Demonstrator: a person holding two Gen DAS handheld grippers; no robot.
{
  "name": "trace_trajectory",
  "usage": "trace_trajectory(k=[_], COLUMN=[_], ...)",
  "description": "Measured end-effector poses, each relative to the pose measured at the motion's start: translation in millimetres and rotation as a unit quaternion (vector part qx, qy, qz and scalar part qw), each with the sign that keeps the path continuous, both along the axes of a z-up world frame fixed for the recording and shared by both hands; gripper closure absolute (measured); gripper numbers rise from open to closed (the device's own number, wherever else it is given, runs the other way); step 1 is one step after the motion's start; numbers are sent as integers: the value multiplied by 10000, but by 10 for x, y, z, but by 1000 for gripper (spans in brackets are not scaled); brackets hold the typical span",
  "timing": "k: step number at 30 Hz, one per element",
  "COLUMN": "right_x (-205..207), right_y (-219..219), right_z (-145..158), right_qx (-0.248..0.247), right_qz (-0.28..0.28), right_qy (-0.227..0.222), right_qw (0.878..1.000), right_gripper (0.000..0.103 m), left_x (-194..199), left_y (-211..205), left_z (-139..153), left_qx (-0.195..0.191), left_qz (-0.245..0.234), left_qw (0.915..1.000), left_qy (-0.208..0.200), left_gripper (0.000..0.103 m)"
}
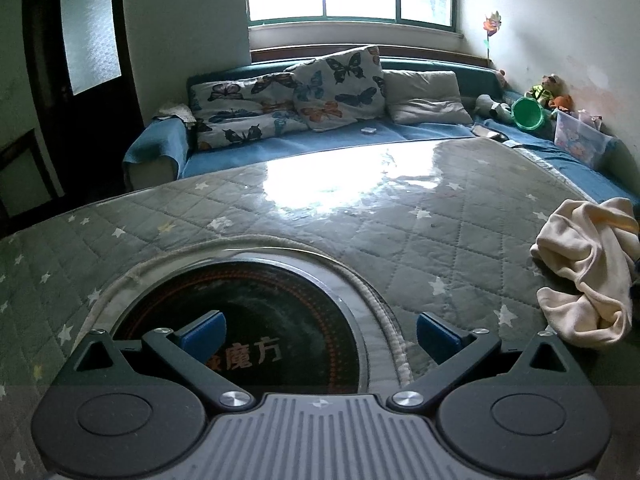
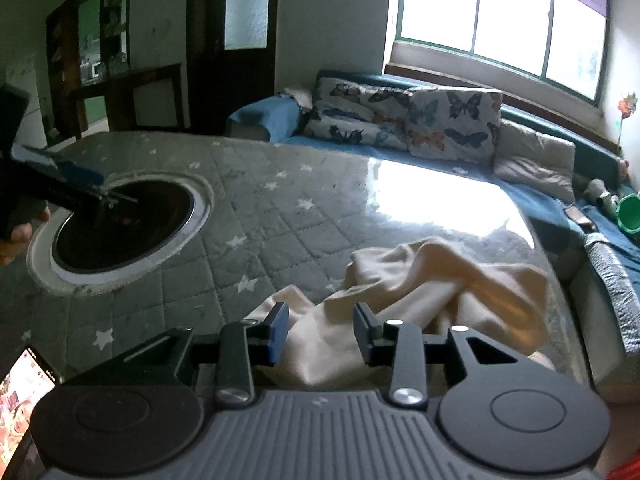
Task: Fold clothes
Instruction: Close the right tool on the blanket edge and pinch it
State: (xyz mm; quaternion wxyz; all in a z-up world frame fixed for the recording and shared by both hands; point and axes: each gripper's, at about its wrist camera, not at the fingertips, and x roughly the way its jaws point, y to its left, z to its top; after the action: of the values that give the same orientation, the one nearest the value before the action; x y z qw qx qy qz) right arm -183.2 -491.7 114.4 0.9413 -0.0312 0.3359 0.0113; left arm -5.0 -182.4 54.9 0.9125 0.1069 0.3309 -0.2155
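A crumpled cream garment (image 2: 440, 280) lies in a heap on the grey quilted, star-printed table cover (image 2: 256, 216), near the table's right edge. My right gripper (image 2: 323, 332) hovers over its near end with the jaws partly apart. Cloth shows in the gap, and the blue pads (image 2: 280, 332) do not press on it. In the left wrist view the same garment (image 1: 588, 268) sits far to the right. My left gripper (image 1: 320, 334) stands wide open and empty above a round black hob (image 1: 256, 312) sunk into the table, well away from the garment.
A blue sofa (image 1: 360, 136) with butterfly cushions (image 1: 336, 88) runs behind the table, under the window. A green bucket (image 1: 528, 114), toys and a clear box (image 1: 580, 140) sit at its right end. A lit phone (image 2: 24, 400) lies at the near left. A hand (image 2: 16, 236) holds the left gripper.
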Motion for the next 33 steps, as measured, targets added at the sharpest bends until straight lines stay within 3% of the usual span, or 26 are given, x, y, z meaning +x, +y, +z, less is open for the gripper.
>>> trace_trajectory(k=[13, 19, 22, 30, 33], right_x=[-132, -254, -316, -381, -366], right_y=[88, 136, 177, 162, 137], right_z=[-193, -278, -285, -15, 84], right_qx=[-5, 33, 2, -32, -81], right_qz=[164, 358, 452, 397, 324], right_qy=[418, 675, 742, 308, 100], right_qw=[9990, 9971, 9962, 9987, 9994], right_gripper=[68, 84, 85, 82, 73], left_x=[8, 7, 6, -5, -5], left_y=[-29, -33, -39, -57, -55], left_z=[-17, -14, -11, 7, 7], left_qx=[8, -1, 4, 4, 9], left_qz=[-28, -60, -63, -97, -102], left_qw=[10000, 10000, 10000, 10000, 9999], left_qy=[21, 14, 11, -8, -15], left_gripper=[0, 0, 0, 0, 0])
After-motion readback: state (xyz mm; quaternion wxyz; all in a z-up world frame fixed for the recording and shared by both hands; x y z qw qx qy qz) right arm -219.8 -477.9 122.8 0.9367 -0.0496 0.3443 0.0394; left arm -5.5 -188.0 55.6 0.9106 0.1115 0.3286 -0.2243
